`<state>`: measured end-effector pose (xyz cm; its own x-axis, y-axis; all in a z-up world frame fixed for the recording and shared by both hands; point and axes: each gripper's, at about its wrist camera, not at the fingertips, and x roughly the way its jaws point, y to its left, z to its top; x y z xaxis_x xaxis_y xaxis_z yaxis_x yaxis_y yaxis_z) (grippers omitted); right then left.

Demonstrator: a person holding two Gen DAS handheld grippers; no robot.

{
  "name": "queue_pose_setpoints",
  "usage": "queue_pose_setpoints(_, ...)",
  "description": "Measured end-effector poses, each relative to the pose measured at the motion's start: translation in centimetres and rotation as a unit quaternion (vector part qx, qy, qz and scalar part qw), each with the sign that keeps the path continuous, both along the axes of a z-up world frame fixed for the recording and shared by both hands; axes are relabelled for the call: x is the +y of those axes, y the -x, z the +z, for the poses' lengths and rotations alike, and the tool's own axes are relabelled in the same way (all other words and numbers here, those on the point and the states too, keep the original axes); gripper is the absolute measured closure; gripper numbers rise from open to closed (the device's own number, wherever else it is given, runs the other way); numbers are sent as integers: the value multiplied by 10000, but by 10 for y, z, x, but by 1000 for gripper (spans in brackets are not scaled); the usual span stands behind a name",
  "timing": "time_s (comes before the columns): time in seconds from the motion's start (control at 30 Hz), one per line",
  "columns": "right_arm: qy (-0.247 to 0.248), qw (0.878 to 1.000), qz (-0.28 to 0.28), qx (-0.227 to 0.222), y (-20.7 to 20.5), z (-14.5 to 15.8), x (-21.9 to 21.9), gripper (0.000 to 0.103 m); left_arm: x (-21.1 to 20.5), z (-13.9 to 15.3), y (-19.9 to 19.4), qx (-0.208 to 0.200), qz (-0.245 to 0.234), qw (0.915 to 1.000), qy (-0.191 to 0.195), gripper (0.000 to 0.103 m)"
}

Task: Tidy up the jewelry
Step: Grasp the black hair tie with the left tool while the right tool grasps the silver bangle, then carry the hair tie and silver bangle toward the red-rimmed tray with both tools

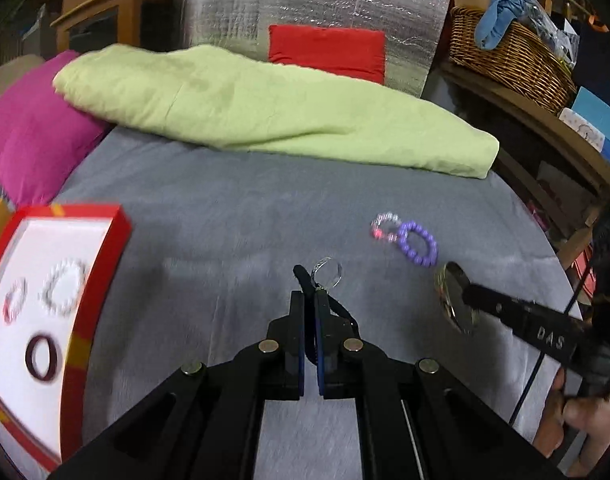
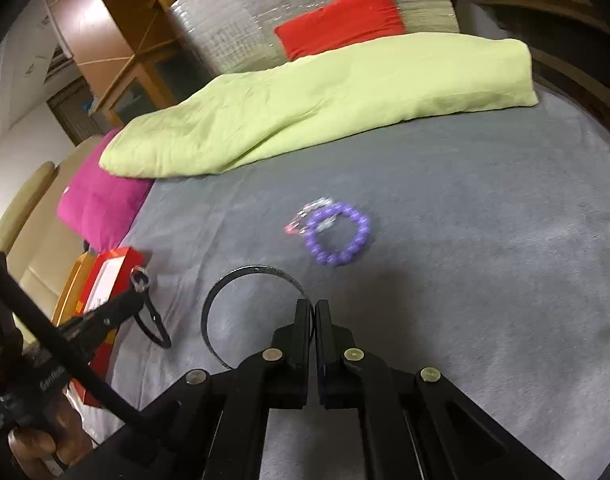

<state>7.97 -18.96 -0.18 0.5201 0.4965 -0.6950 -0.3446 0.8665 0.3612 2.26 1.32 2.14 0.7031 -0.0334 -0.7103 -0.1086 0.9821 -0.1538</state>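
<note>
Black cord with clear ring (image 1: 327, 274), pinched in shut left tool (image 1: 309, 300), low centre of left view. Red tray (image 1: 101, 280) at lower left edge, sideways from the cord, far nearer this hand. Right tool (image 2: 313, 308) clamped on thin dark bangle (image 2: 225, 292). Purple bead bracelet (image 2: 339, 236) loose on grey bed (image 2: 465, 220), beyond the right tool.

My two black linkage grippers

Left gripper (image 1: 309, 300) has blue-edged pads; right gripper (image 2: 315, 312) reads "DAS", brass pivot screws (image 2: 274, 355) at nine o'clock.

Dim indoor light; motion blur; dark, curved fisheye edges.
</note>
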Motion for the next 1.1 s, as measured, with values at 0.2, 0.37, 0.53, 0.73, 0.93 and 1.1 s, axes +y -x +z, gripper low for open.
queue_pose_setpoints(0.2,40,10000,14,-84,10,1,5,100,13,-11,13,-51,110,9999,-76,99)
queue_pose_setpoints(0.37,122,9998,27,-139,9,1,10,100,22,-14,11,-122,203,9997,-70,99)
queue_pose_setpoints(0.53,218,9996,71,-180,5,-2,17,100,30,-16,5,-178,296,9994,40,99)
queue_pose_setpoints(0.73,306,9993,110,-185,1,-6,23,100,50,-12,6,-249,644,9976,70,99)
queue_pose_setpoints(0.93,386,9990,113,-201,3,-8,24,100,68,-13,9,-193,841,9960,232,99)
queue_pose_setpoints(1.1,414,9989,94,-201,3,-9,24,100,70,-15,9,-133,877,9957,269,99)
